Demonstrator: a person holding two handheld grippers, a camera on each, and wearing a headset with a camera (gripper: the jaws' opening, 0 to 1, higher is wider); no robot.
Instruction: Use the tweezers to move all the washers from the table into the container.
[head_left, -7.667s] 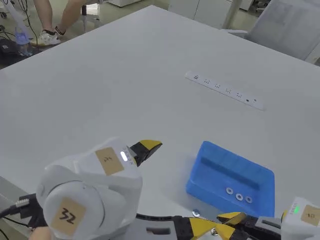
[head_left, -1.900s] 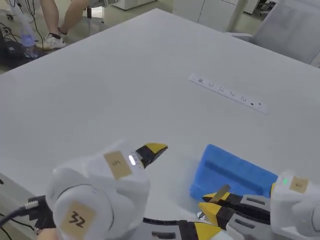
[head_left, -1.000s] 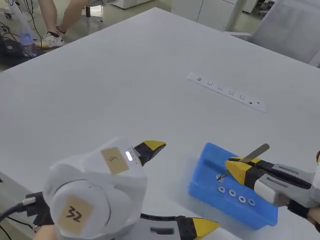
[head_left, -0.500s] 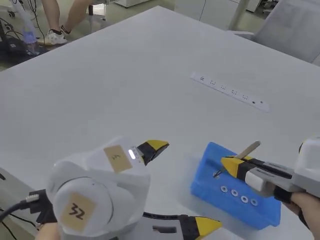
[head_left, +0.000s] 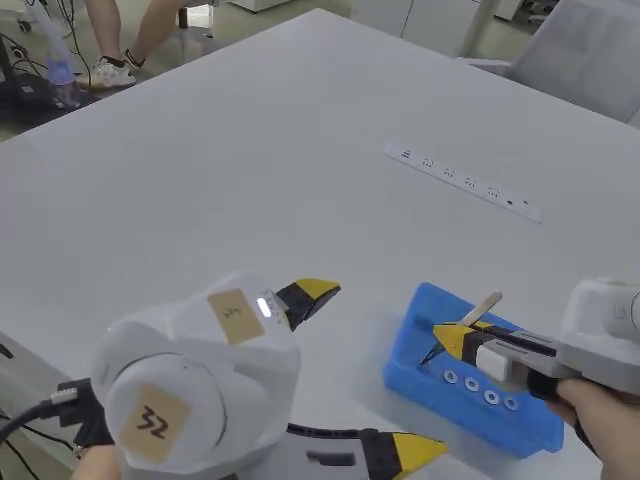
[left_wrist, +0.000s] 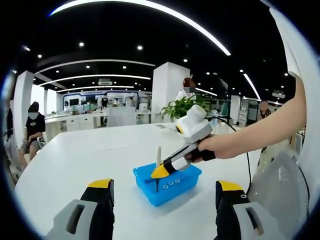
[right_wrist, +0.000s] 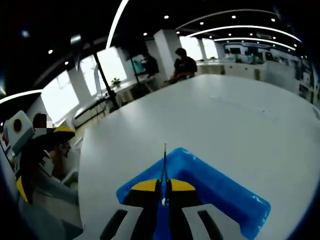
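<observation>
**Tweezers held tip-down inside the blue container**

The tweezers (head_left: 482, 306) are clamped between the closed fingers of the right gripper (head_left: 450, 341). Their tips hang low inside the blue container (head_left: 440, 403), at its left end in the head view. Whether the tips carry a washer is too small to tell. The tool's long axis slopes: tips down and toward the left gripper, blunt back end up and away. In the left gripper view it stands close to upright, and in the right gripper view it runs straight ahead between the fingers. This pose probably lets a washer drop inside the walls and not onto the tabletop (head_left: 250, 180).

4 washers (head_left: 471, 385) lie in a row on the container floor, just beside the tips.

The left gripper (head_left: 365, 372) hovers near the container's left side with its fingers (head_left: 312, 293) spread wide and holding nothing. It is likely just kept clear of the work.

A power strip (head_left: 462, 182) lies farther back, well apart from the container.
</observation>
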